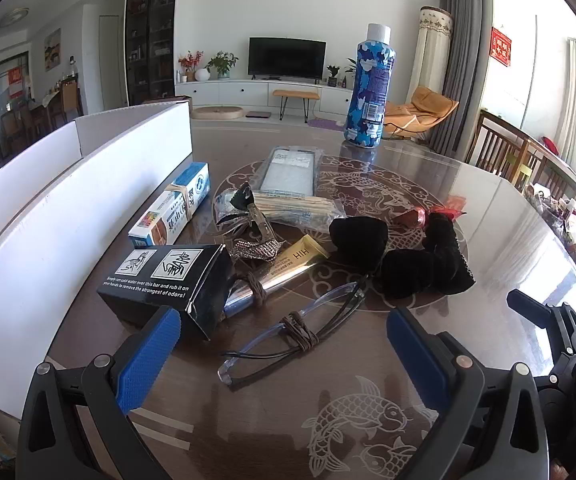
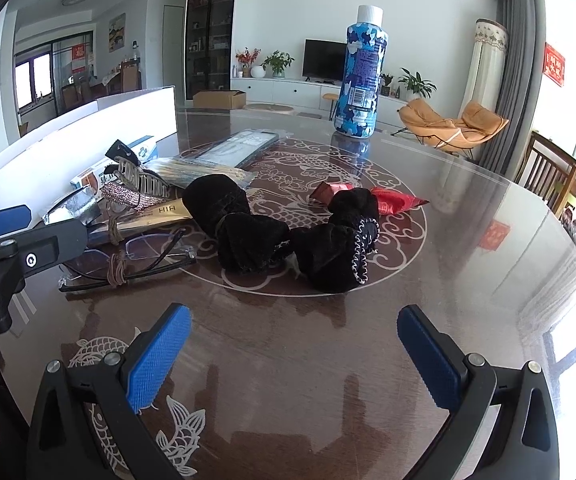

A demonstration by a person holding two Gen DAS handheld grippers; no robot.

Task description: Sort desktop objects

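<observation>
Grippers spread: my left gripper (image 1: 284,344) hung empty just behind the tied glasses (image 1: 288,336), my right gripper (image 2: 294,344) short of the black scrunchies (image 2: 288,236).

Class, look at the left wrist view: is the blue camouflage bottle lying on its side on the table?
No, the blue camouflage bottle stands upright on the table, white cap on top, behind the clutter.

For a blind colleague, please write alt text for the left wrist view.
The open left gripper hovers low over folded glasses on a brown table with fish patterns. Behind them lie a black box, a gold tube and a black velvet bow, with a blue camouflage bottle standing farther back.
</observation>
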